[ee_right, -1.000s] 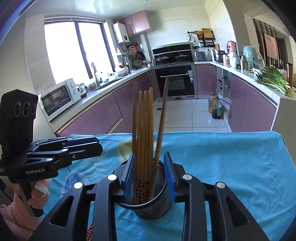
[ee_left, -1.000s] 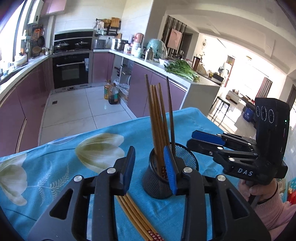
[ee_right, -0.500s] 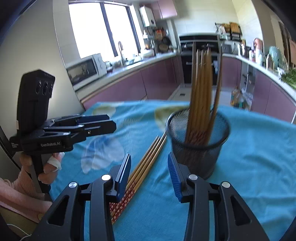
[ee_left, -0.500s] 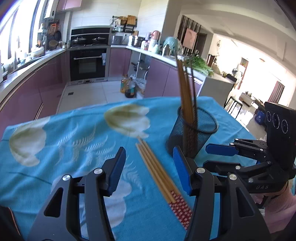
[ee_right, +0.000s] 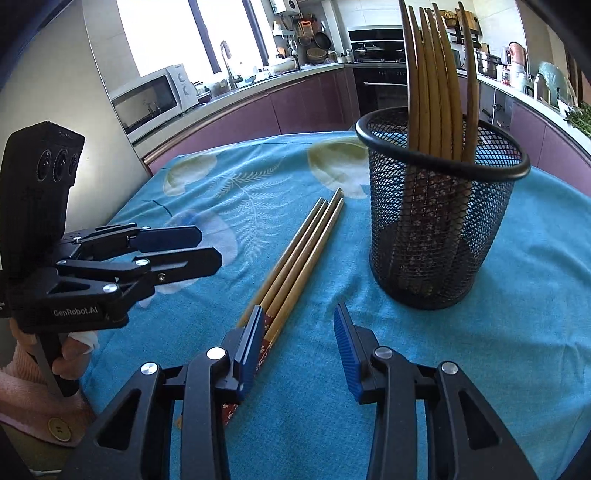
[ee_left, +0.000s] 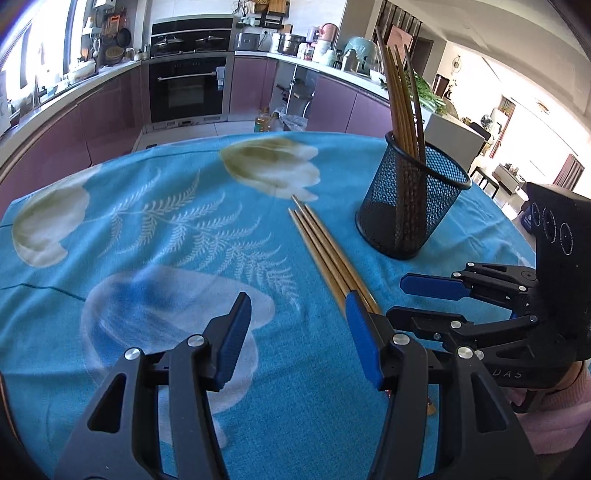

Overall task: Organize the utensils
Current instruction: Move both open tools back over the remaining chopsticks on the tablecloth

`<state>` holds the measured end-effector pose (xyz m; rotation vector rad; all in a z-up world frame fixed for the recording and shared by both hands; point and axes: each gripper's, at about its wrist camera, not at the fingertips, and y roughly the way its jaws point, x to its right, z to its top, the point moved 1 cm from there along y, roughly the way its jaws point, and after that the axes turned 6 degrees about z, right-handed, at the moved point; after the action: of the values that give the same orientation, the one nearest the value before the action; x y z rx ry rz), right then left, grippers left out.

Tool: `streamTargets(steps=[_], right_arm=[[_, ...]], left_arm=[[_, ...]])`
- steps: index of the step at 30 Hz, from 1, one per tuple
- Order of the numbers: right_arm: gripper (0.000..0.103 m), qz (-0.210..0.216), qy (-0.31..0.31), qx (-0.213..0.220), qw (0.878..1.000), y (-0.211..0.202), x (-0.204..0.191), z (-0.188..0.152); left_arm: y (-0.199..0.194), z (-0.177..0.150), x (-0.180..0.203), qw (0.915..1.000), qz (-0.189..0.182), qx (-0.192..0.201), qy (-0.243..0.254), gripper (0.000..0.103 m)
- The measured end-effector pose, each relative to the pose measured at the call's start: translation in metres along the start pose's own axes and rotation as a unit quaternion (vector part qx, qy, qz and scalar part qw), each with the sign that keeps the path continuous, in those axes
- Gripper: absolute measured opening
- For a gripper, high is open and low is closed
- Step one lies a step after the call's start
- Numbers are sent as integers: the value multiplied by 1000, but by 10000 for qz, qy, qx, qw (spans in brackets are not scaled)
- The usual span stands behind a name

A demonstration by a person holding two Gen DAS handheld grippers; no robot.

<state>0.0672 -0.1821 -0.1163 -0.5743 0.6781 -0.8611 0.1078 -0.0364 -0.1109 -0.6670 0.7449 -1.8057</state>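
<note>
A: Daylight strong from the tall kitchen window; panes blown out white. Sharp focus, no motion blur.

B: Agreed. Fisheye bends the edges, corners vignetted black. The black wire-mesh cup throws a soft shadow on the blue flowered tablecloth.

Blue floral tablecloth, black mesh holder, tan chopsticks with red patterned ends
</note>
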Motion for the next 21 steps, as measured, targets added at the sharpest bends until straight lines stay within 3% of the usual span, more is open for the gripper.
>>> streamTargets(steps=[21], right_arm=[[31,-217,77,-126,9997,2,8,-3]], left_arm=[[17,-6,15,9995,-50,-251,191,53]])
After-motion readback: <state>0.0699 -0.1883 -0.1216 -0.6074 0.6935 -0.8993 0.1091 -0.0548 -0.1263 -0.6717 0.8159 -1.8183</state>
